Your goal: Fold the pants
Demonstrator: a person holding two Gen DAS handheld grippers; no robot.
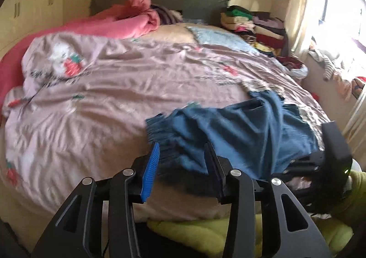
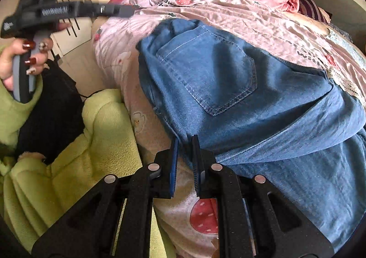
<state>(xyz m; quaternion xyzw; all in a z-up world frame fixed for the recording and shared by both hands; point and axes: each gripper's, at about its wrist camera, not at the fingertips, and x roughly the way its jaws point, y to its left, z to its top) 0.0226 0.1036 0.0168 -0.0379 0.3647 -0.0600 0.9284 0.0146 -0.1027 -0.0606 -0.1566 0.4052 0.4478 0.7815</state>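
Note:
Blue denim pants [image 1: 240, 130] lie bunched on the pink bedcover near the bed's front right edge. In the right wrist view the pants [image 2: 240, 88] show a back pocket facing up. My left gripper [image 1: 183, 150] is open, its jaws wide apart, just in front of the pants' near hem. My right gripper [image 2: 185, 143] has its jaws nearly together, pinching the pants' near edge. The right gripper's body shows in the left wrist view [image 1: 334, 152]. The left gripper's body, held in a hand, shows in the right wrist view [image 2: 45, 15].
A pink bedcover with strawberry prints [image 1: 114, 88] covers the bed. A pink blanket [image 1: 128, 20] and a stack of folded clothes [image 1: 256, 27] lie near the grey headboard. A window is at the right. The person's green fleece sleeve [image 2: 87, 143] is at the bed's edge.

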